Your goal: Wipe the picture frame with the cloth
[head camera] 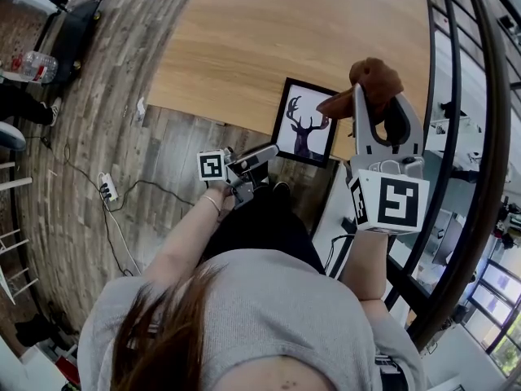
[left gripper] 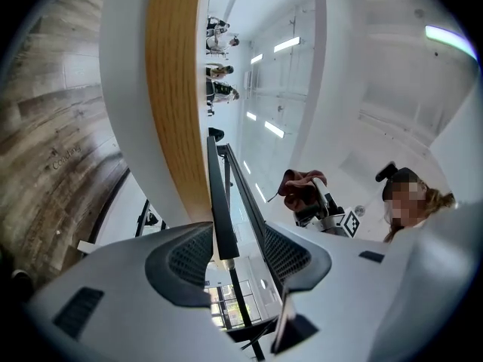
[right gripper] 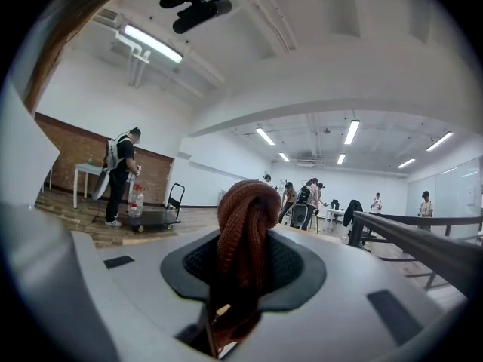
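The black picture frame (head camera: 304, 122), holding a deer print, stands tilted at the near edge of the wooden table (head camera: 269, 31). My left gripper (head camera: 267, 155) is at the frame's lower left edge. In the left gripper view the frame (left gripper: 219, 202) shows edge-on between the two pads, and the left gripper (left gripper: 238, 256) stands wide open around it. My right gripper (head camera: 379, 108) hovers right of the frame, shut on a bunched brown cloth (head camera: 374, 78). That cloth (right gripper: 244, 217) sticks up between the right gripper's (right gripper: 241, 270) pads. The cloth (left gripper: 303, 187) also shows in the left gripper view.
A black railing (head camera: 466, 137) curves along the right side. A cart (head camera: 73, 23), a water bottle (head camera: 37, 65) and a power strip (head camera: 106, 190) lie on the wood floor at left. Several people (right gripper: 121, 168) stand about the room, and a trolley (right gripper: 155, 217) is parked there.
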Available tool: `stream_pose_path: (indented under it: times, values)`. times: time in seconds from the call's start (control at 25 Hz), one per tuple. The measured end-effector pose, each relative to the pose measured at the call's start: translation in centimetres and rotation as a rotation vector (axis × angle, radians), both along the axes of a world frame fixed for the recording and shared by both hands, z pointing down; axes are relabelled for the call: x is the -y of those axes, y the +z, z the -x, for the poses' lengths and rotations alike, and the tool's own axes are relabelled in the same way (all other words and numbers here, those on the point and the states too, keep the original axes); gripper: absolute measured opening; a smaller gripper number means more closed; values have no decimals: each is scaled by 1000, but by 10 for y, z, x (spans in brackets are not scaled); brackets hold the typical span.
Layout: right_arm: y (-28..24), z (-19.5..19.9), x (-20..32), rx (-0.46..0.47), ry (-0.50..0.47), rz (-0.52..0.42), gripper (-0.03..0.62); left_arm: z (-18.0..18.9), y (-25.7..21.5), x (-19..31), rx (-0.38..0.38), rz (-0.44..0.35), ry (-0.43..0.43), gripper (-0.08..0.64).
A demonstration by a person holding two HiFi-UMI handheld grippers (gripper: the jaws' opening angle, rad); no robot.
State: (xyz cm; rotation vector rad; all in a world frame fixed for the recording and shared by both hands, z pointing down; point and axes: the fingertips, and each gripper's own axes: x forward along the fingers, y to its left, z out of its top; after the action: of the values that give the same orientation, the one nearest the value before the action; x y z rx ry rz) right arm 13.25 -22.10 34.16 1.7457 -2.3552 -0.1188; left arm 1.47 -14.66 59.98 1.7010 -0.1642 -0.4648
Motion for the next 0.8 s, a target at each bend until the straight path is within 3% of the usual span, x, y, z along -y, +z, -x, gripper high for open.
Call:
stream_pose_path:
  times: [0.32,0.52,0.8]
  values:
    - [-7,5,-6,3,-15,-22,133,23,-5,-5,64,-40,-1,190]
    - [-4,5,-9,-5,-18,-20,133,36,-3,-5,42,-30,-41,190]
    - [-7,10,-8,-13,-18,-21,133,16,-7,8,12,-22,-33,190]
